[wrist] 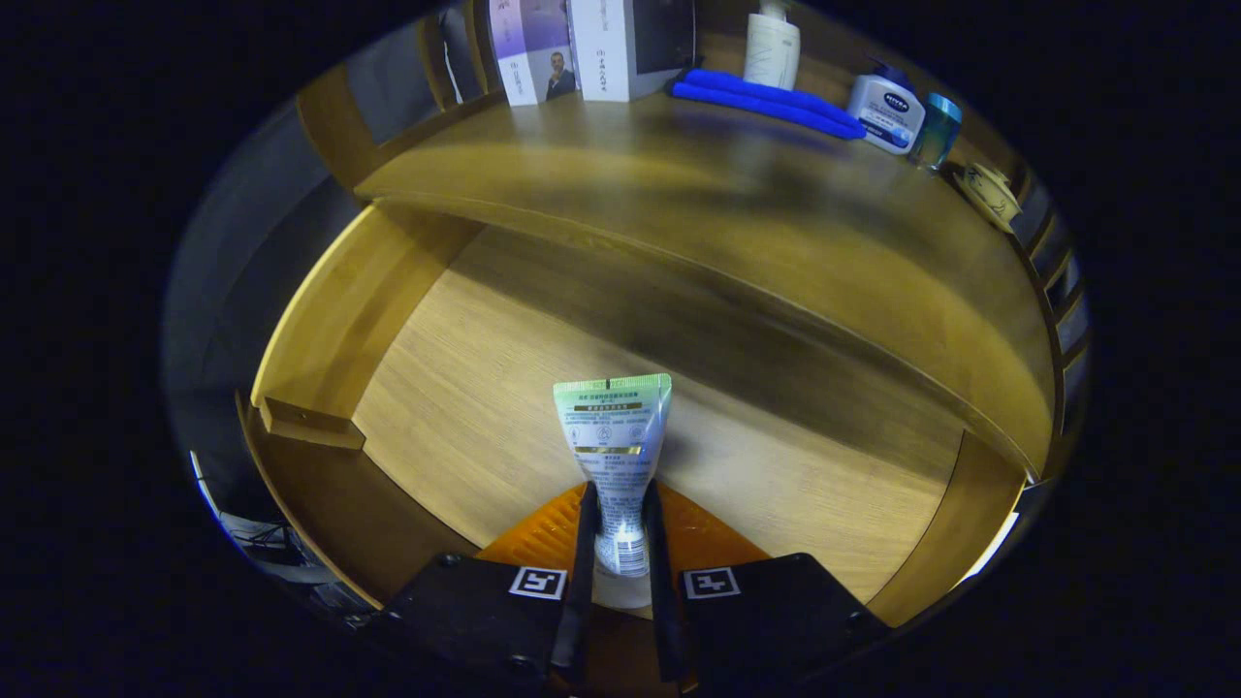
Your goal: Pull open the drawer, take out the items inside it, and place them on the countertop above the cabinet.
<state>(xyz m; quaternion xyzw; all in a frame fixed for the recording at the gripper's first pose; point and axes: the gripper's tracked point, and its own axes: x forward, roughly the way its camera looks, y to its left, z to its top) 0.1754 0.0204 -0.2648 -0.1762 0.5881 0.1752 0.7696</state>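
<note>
While my gripper [620, 528] pinches the tube [615, 456] by its lower end between both fingers, above the open drawer [456, 388], I should keep it level and clear the countertop [679, 194] edge before setting it on bare wood short of the blue cloth [766, 102].

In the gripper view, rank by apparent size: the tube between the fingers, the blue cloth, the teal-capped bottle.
1. White squeeze tube with green crimped end, clamped between the fingers; nearness to the camera inflates it.
2. Folded blue cloth on the wooden countertop.
3. Small teal-capped bottle.
</note>
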